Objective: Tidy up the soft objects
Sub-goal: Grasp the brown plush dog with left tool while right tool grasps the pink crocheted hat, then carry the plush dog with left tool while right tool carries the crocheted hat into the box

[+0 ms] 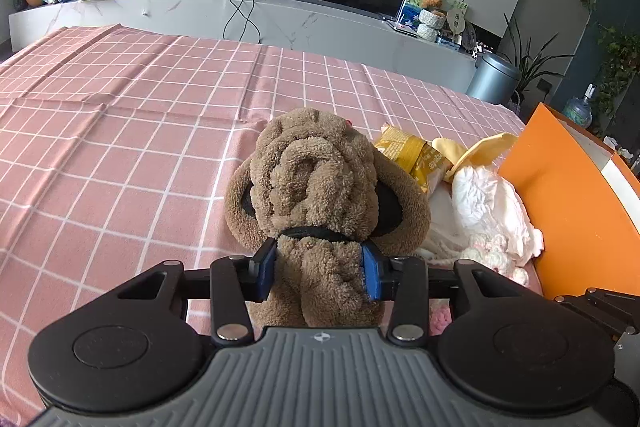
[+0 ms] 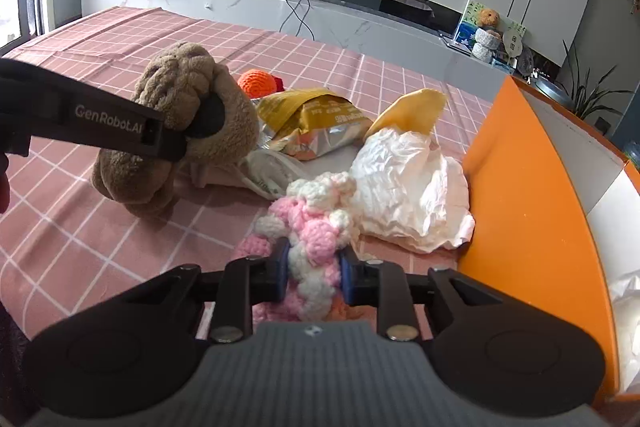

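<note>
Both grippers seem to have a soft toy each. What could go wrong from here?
1. The left gripper pinches only the brown plush dog's lower body; it may sag or slip out when lifted.
2. The pink-and-white crochet piece in the right gripper touches the crumpled white paper and could drag it along.
3. The orange box wall stands close to the right jaws; a bump seems possible.

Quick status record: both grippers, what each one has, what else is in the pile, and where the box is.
left gripper: shut on brown plush dog, pads at its body below the black collar
right gripper: shut on pink and white crocheted toy
pile: yellow foil snack bag, crumpled white plastic bag, orange crocheted ball, yellow cloth
surface: pink checked cloth
box: orange box, right of pile
</note>
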A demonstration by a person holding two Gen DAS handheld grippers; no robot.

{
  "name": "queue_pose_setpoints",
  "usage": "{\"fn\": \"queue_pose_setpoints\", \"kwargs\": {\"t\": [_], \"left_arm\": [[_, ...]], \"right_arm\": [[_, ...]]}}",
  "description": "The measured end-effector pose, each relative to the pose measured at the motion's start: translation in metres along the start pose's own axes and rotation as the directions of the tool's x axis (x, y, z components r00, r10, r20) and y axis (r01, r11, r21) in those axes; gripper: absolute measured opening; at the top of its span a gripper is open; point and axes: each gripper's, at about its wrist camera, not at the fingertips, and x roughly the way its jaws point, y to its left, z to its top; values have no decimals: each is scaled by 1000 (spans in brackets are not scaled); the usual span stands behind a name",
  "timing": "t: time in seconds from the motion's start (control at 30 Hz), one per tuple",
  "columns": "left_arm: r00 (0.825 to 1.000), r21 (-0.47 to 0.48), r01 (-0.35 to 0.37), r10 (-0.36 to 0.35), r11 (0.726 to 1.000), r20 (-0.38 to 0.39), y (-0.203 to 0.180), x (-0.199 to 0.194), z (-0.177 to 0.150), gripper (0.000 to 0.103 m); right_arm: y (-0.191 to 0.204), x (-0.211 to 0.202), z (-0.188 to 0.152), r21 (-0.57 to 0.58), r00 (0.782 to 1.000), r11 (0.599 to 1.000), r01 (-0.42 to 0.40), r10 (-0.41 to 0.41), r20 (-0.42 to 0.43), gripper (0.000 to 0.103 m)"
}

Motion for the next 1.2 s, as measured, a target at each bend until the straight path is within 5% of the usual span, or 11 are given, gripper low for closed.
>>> {"fn": "queue_pose_setpoints", "kwargs": {"t": [0.63,0.93,1.2], "left_arm": [[990,92,41,-53,995,134,-49,-83,-1,49],[977,178,113,-142,977,158,-84,-103,-3,49],[963,249,227,-255,942,88,-116,-93,3,49]], "right_arm": [[-26,-99,-4,26,978,999,-35,29,206,23],[-69,-134,-8,120,976,992,-37,10,219,23],[-108,-145,-7,147,985,989,-16,-10,174,23]]}}
